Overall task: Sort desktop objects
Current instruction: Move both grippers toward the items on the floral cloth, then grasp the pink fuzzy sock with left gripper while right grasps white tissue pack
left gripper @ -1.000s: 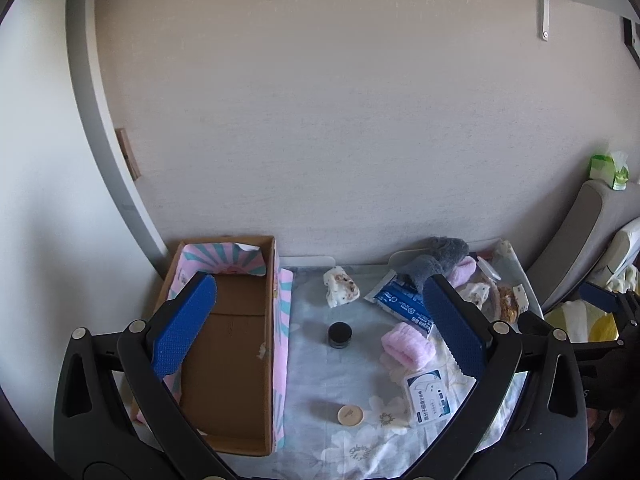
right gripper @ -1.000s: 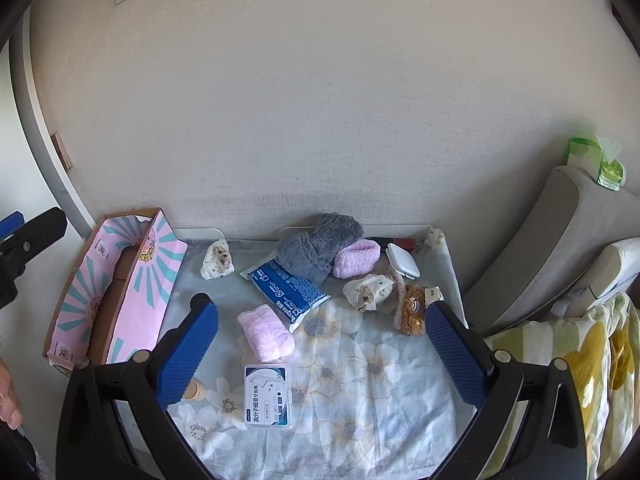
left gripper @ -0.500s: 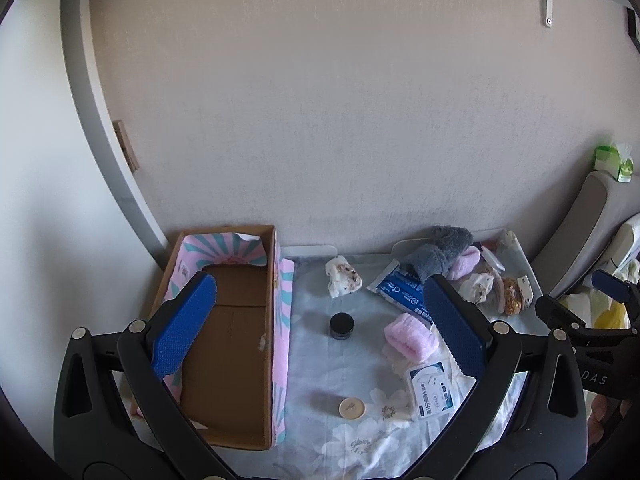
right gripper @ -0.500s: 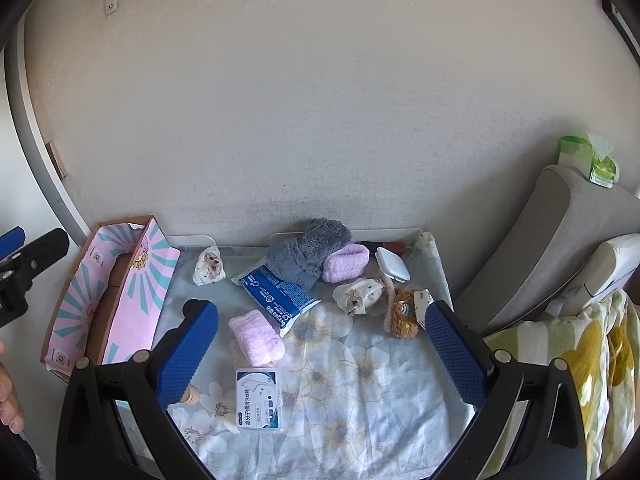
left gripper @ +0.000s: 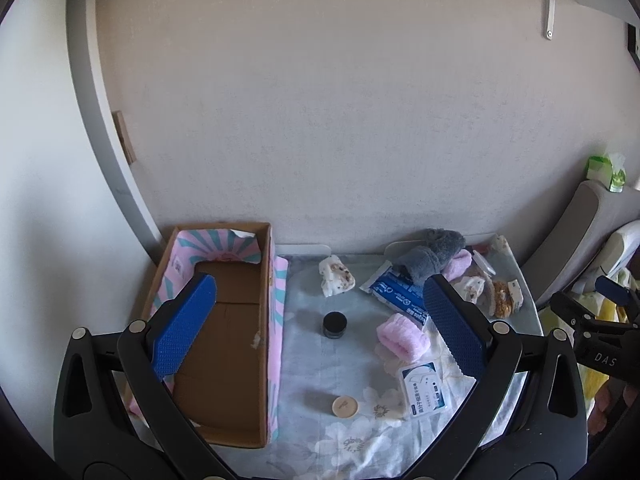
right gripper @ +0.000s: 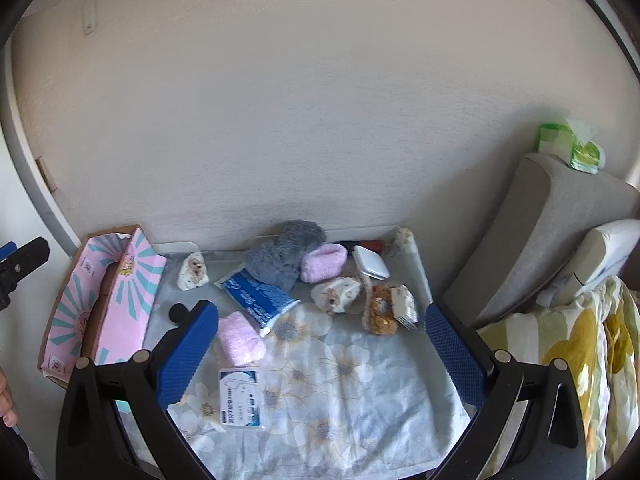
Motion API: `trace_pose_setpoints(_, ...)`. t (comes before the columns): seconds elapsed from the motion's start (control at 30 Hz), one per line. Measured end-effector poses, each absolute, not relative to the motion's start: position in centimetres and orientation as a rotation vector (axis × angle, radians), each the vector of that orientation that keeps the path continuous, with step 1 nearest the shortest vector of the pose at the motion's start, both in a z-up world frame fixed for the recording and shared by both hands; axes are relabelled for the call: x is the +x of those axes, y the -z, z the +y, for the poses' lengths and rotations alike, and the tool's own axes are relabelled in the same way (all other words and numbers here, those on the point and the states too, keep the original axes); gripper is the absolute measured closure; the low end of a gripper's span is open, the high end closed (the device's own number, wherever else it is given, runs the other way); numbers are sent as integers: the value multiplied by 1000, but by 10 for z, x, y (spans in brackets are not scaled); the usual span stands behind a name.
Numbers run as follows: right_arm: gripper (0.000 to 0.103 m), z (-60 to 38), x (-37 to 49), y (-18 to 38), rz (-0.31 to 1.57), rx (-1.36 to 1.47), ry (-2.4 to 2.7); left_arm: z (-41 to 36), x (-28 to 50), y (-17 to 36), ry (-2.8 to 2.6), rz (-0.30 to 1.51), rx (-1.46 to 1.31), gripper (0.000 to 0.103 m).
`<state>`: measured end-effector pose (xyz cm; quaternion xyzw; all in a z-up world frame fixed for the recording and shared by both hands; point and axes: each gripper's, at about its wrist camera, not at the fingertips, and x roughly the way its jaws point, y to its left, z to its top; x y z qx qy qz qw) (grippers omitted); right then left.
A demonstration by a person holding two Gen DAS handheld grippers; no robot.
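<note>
A small table under a floral cloth (right gripper: 352,392) carries scattered objects: a pink rolled towel (left gripper: 402,337) (right gripper: 240,339), a blue packet (left gripper: 398,295) (right gripper: 256,294), a white floss box (left gripper: 425,388) (right gripper: 242,398), a black jar (left gripper: 335,324), a beige lid (left gripper: 345,406), a grey fluffy sock (right gripper: 284,254) and a brown plush toy (right gripper: 380,314). An open cardboard box (left gripper: 224,336) (right gripper: 100,304) stands at the left. My left gripper (left gripper: 316,330) is open and empty above the table's left part. My right gripper (right gripper: 318,350) is open and empty above the front.
A wall runs behind the table. A grey cushion (right gripper: 552,232) and a yellow flowered blanket (right gripper: 580,352) lie to the right. A green tissue pack (right gripper: 572,146) sits on the cushion. A second pink towel (right gripper: 324,265) and a white case (right gripper: 372,262) lie at the back.
Both grippers have drawn back and up from the table, so the objects look smaller and lower. Both stay open. Nothing on the table has moved.
</note>
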<state>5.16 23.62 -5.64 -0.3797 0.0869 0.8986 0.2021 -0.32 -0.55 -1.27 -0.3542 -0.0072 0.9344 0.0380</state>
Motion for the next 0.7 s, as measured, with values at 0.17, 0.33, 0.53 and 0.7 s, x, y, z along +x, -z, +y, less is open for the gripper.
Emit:
trace_pose_setpoints(0.17,0,247,57,67,270,-1089,-2469,4,-9,28,-2838,17,-1135,0)
trace_pose_setpoints(0.33,0,257,59,77,292,-1130,-2441,13,-12,49,-2776,23,-1195,0)
trace_pose_setpoints(0.53,0,270,54,94,329,-1181,-2429,36,-16,71,-2677,21,-1195,0)
trace_pose_setpoints(0.7,0,286,46,110,327,-1207,-2440,67,-25,100,-2615,82,-1216,0)
